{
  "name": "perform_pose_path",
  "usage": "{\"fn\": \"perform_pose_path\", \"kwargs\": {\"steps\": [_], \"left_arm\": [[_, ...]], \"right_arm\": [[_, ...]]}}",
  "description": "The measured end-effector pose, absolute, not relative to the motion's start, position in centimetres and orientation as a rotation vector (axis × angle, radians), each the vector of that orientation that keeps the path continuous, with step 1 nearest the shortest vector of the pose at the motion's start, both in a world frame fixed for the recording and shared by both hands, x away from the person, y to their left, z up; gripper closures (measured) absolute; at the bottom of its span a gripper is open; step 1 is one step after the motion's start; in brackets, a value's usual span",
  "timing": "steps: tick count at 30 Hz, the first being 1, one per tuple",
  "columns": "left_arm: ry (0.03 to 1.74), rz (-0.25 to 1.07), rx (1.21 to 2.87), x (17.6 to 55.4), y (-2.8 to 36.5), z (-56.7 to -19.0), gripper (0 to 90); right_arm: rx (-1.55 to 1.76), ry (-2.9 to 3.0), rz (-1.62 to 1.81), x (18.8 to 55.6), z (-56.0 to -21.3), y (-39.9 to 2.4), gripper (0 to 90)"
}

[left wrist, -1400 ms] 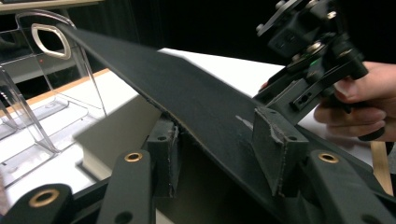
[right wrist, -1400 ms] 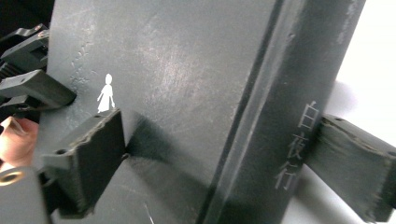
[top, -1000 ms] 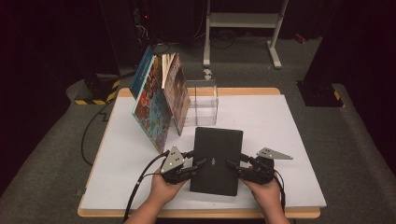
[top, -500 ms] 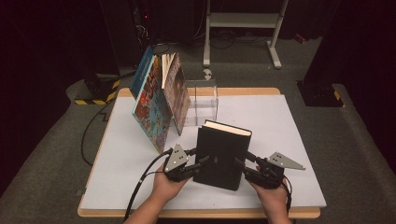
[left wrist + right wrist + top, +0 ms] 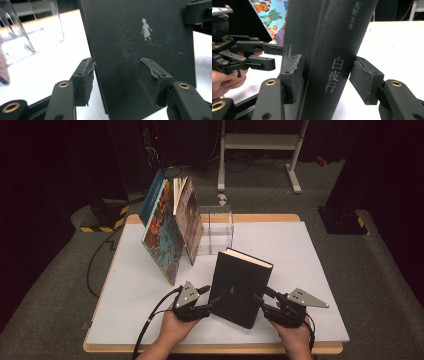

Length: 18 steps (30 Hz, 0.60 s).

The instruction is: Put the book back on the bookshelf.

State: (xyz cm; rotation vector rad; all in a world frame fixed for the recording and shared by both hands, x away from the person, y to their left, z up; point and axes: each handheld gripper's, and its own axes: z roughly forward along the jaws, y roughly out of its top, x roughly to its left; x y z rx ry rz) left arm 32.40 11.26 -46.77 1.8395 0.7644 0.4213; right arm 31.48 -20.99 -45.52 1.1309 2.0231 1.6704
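Observation:
A thick black book (image 5: 241, 285) stands on its lower edge on the white table (image 5: 310, 250), tilted a little, between both grippers. My left gripper (image 5: 212, 301) is at its left edge. In the left gripper view the jaws (image 5: 117, 77) have just been opening and straddle the book (image 5: 140, 45), one pad beside its edge and the other off the cover. My right gripper (image 5: 260, 298) is at the book's right side. In the right gripper view its pads (image 5: 328, 77) have closed in and press both sides of the spine (image 5: 324, 45).
Several colourful picture books (image 5: 167, 235) lean together at the back left of the table. A clear acrylic stand (image 5: 217, 227) is just right of them, behind the black book. The table's front edge (image 5: 215, 347) runs close under both hands.
The black book lay flat on the table a second ago and now stands up on its lower edge. The right gripper has shifted slightly to the right.

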Motion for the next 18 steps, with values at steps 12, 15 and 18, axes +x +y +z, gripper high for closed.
{"fn": "perform_pose_path", "kwargs": {"steps": [12, 15, 18], "left_arm": [[0.781, 0.402, 1.855, 33.1, 10.4, -48.1, 57.2], [0.766, 0.406, 1.861, 33.0, 10.6, -48.1, 57.0], [0.814, 0.444, 1.863, 33.1, 10.8, -48.1, 47.7]], "right_arm": [[1.151, 2.032, 1.670, 31.8, -45.6, -20.8, 40.2], [1.140, 2.035, 1.665, 31.7, -45.5, -20.8, 40.3], [1.121, 2.036, 1.663, 31.7, -45.5, -20.7, 40.4]]}}
